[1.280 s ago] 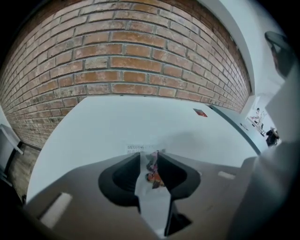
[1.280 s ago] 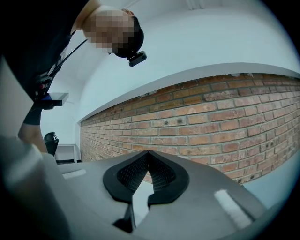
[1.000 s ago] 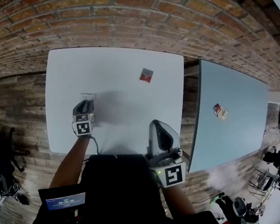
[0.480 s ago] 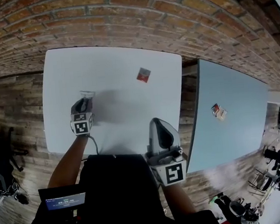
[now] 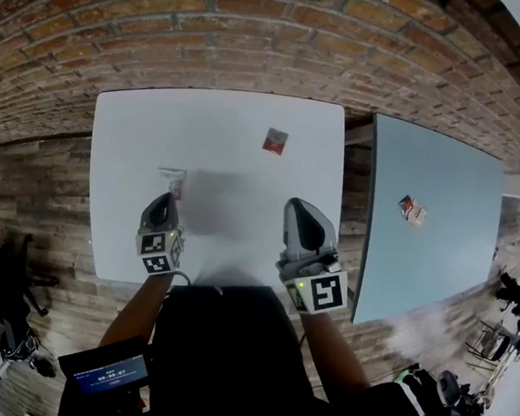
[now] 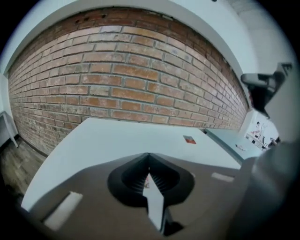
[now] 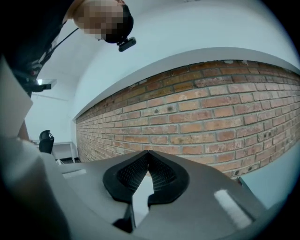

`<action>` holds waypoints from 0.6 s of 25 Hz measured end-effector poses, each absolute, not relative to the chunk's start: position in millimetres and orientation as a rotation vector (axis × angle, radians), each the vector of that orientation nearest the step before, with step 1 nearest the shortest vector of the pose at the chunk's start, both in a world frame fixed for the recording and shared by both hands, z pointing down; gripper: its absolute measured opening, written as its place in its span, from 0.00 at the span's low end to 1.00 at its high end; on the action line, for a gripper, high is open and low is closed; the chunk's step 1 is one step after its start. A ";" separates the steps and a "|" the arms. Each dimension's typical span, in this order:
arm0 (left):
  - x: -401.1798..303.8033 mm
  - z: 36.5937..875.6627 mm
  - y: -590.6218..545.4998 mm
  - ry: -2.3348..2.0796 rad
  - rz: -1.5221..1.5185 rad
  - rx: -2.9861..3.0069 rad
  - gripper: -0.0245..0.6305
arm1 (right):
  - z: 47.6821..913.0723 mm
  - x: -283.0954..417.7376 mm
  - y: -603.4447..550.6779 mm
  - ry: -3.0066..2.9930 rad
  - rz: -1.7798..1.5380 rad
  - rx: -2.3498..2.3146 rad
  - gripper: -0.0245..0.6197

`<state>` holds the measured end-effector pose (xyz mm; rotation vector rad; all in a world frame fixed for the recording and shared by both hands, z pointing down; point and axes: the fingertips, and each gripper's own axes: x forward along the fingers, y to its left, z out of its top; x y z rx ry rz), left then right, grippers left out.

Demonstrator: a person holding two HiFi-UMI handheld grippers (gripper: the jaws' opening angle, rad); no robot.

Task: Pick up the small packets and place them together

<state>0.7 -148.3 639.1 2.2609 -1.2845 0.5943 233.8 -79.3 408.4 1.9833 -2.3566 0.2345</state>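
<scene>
The left claw [image 5: 170,200] is clenched on a small pale packet [image 5: 173,177], its jaws having just been closing. In the left gripper view the jaws meet at the tip [image 6: 149,176], and only a thin sliver of the packet [image 6: 146,182] shows between the pads. From the head view the packet sticks out beyond the claw's tip, over the left part of the white table [image 5: 223,105]. Whether it hangs clear of the surface cannot be told.

The right claw [image 5: 297,206] is clenched too, with nothing in it. In its own view the jaws [image 7: 148,171] touch at the front, with only a pale gap behind them. It hovers at the near edge of the white table, well apart from the left claw, and points toward the brick wall [image 5: 225,32].

A red packet [image 5: 275,141] lies flat on the white table toward its far right, apart from both claws. The left gripper view shows it [image 6: 189,139] ahead and to the right.

A third packet [image 5: 413,209] lies on the blue table [image 5: 447,248], which stands just right of the white one. The brick wall runs behind both tables.
</scene>
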 end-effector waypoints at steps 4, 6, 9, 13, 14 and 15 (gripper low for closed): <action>0.9 613.9 -123.6 -1.266 0.518 2.282 0.04 | 445.5 242.2 -97.3 -2.296 0.267 1.958 0.09; 4.4 603.5 -116.4 -1.269 0.506 2.336 0.04 | 464.1 245.2 -107.9 -2.274 0.282 1.939 0.10; 12.6 592.2 -111.3 -1.268 0.487 2.384 0.04 | 498.7 255.2 -123.3 -2.202 0.339 1.904 0.15; 20.9 576.1 -113.5 -1.259 0.446 2.418 0.04 | 554.4 273.9 -147.5 -2.090 0.473 1.849 0.18; 21.4 573.7 -114.8 -1.259 0.443 2.429 0.04 | 569.2 278.4 -153.8 -2.067 0.495 1.829 0.18; 20.6 572.3 -116.4 -1.262 0.445 2.436 0.04 | 584.2 282.2 -159.5 -2.042 0.514 1.808 0.18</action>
